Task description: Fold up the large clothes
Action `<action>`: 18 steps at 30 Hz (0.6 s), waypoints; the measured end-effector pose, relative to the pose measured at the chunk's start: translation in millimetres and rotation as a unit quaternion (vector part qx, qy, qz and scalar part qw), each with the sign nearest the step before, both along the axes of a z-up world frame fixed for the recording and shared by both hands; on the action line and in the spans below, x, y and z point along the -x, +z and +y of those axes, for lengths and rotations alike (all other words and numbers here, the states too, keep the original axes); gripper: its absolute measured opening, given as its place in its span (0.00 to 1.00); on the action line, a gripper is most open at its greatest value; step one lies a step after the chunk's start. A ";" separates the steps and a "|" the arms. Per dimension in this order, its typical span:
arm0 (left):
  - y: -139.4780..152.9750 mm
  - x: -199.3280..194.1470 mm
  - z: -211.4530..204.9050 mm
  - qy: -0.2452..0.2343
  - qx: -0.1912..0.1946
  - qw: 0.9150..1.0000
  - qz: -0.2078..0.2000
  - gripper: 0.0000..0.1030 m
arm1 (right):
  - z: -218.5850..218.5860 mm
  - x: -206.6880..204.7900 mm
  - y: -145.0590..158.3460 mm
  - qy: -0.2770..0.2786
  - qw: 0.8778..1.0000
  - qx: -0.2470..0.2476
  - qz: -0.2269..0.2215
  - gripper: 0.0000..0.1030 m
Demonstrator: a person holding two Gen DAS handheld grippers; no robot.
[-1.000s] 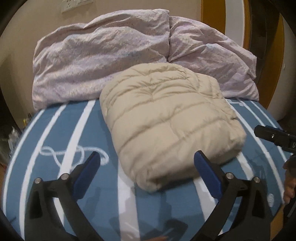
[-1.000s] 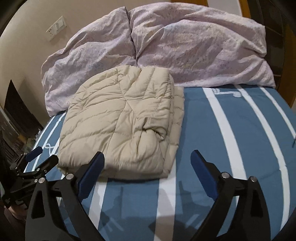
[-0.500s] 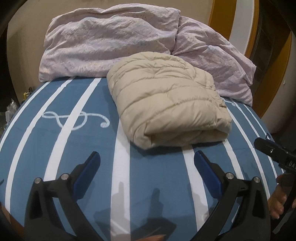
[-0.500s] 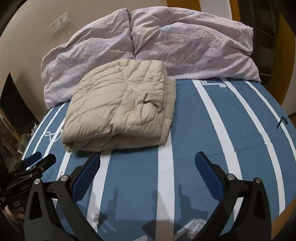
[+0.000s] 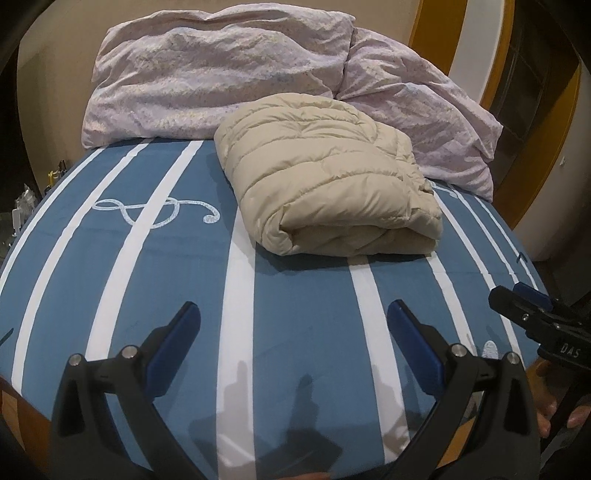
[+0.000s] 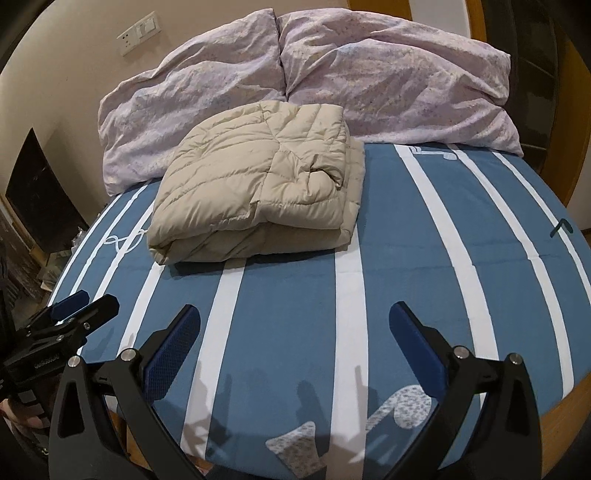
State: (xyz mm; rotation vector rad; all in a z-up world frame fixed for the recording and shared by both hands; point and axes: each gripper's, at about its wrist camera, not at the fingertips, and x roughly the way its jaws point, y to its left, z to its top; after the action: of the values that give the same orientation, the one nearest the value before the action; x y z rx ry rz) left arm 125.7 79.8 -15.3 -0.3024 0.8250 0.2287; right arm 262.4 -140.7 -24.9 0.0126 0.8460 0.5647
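A beige quilted puffer jacket (image 5: 325, 177) lies folded into a compact bundle on the blue bed sheet with white stripes (image 5: 177, 280); it also shows in the right wrist view (image 6: 258, 192). My left gripper (image 5: 293, 325) is open and empty, well back from the jacket over the bed's near part. My right gripper (image 6: 295, 325) is open and empty, also back from the jacket. Each gripper shows at the edge of the other's view: the right one (image 5: 528, 314), the left one (image 6: 74, 314).
A crumpled lilac duvet (image 5: 221, 74) lies piled behind the jacket against the wall; it also shows in the right wrist view (image 6: 388, 74). The bed's wooden edge (image 6: 569, 406) is near the grippers. Wall sockets (image 6: 138, 31) are above. Clutter sits on the floor at left (image 6: 22, 251).
Both grippers have pulled back from the folded jacket toward the near edge of the bed. The jacket has stayed in place. Both grippers stay open.
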 end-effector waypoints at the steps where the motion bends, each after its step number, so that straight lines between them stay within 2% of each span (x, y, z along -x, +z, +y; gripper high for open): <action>1: 1.2 1.2 -0.1 0.000 0.001 1.000 -0.001 0.98 | -1.0 0.9 1.6 0.000 1.000 -0.003 0.000 0.99; 8: 13.1 5.6 -4.3 -0.012 0.018 1.000 0.002 0.98 | -4.2 3.4 12.8 0.010 1.000 -0.018 0.009 0.99; 18: 29.6 8.2 -11.9 -0.020 0.020 1.000 0.004 0.98 | -6.1 11.6 28.6 0.019 1.000 -0.023 0.005 0.99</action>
State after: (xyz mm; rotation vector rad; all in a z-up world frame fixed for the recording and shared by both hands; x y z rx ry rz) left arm 117.5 67.9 14.3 -0.3224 0.8427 0.1761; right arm 250.8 -146.8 3.7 0.0424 0.8448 0.6195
